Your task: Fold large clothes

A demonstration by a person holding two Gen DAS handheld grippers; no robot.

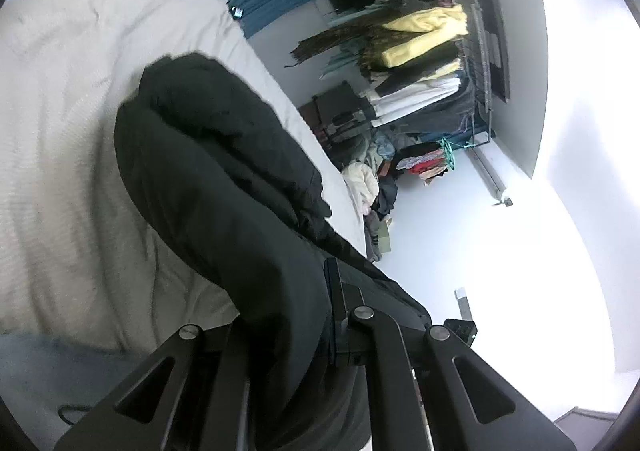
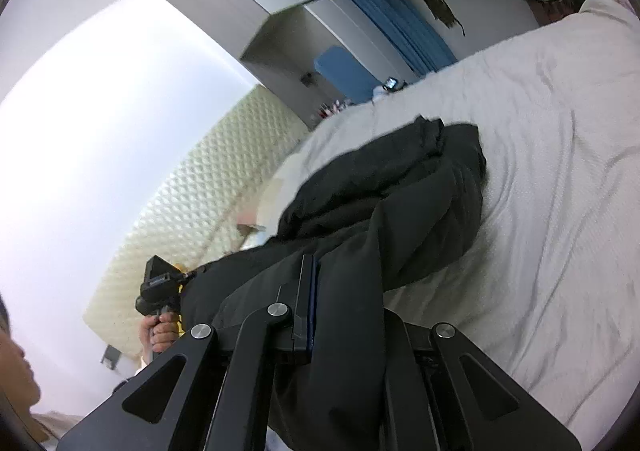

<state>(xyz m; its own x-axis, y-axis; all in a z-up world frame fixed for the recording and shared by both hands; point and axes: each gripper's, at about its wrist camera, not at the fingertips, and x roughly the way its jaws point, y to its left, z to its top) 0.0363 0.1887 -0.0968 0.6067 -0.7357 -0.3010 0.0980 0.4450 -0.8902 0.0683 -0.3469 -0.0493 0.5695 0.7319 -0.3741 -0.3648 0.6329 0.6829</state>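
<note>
A large black garment (image 1: pixel 208 155) hangs from both grippers, its far end bunched on the white bed cover (image 1: pixel 60 111). My left gripper (image 1: pixel 316 311) is shut on one edge of it; cloth drapes over and hides the left finger. My right gripper (image 2: pixel 332 303) is shut on the garment (image 2: pixel 400 203) as well, cloth wrapped over its right finger. The left gripper (image 2: pixel 160 283), held in a hand, shows at the left of the right wrist view, with the garment stretched between the two. Both views are strongly tilted.
A rack of hanging and stacked clothes (image 1: pixel 424 63) stands past the bed's edge, with a clothes pile (image 1: pixel 372 187) on the floor. Blue curtains (image 2: pixel 400 23) and a padded headboard (image 2: pixel 192 211) border the bed (image 2: pixel 560 171). The person's face (image 2: pixel 12 363) is at the lower left.
</note>
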